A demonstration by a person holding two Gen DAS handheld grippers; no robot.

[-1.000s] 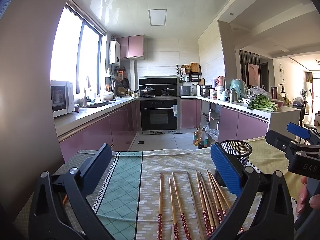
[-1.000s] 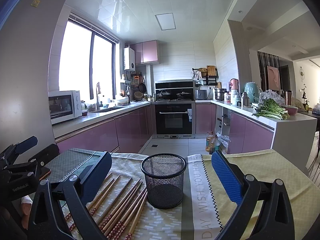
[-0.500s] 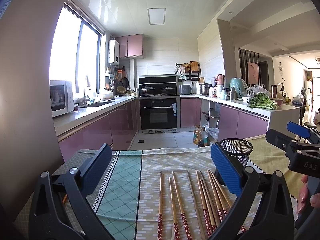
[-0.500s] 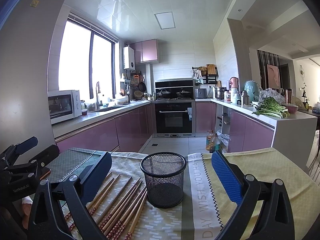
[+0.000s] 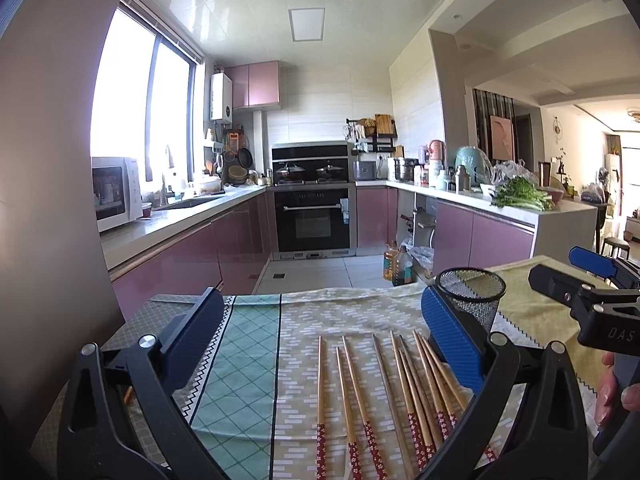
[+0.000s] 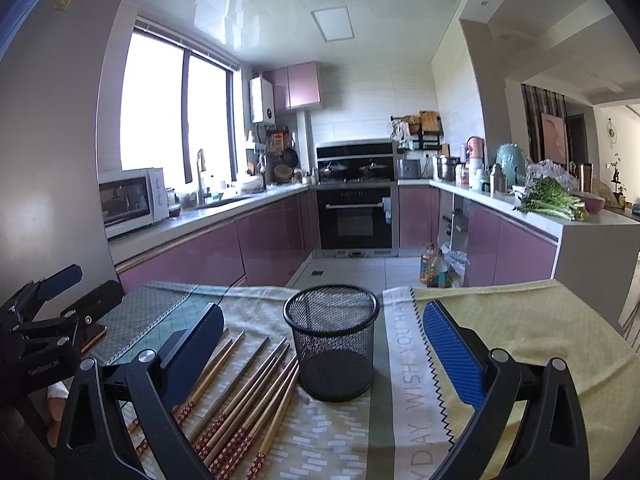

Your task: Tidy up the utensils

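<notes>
The chopsticks (image 5: 384, 396) lie flat on the patterned tablecloth (image 5: 248, 360), spread side by side in a loose fan, about nine or ten of them. Their long axis runs from the near edge of the table toward the kitchen: the red flowered ends point to the person, the plain wooden tips point away. In the right wrist view the same chopsticks (image 6: 248, 396) lean to the upper right, so their tips aim toward the foot of the mesh cup (image 6: 331, 340), and the nearest ones lie just beside its base, perhaps touching it. The cup stands upright and looks empty, to the right of the fan.

The left gripper (image 5: 320, 344) hangs directly over the chopsticks, its fingers wide apart and holding nothing; the sticks lie between the two fingers and run along the direction the gripper looks. The right gripper (image 6: 320, 344) is also spread open and empty, and it faces the cup, with the chopsticks under its left finger.

I judge the left gripper is the nearer one for a first pick. Because the sticks run parallel to its fingers, it can close across one thin shaft, then it must turn the stick upright to drop it in the cup
</notes>
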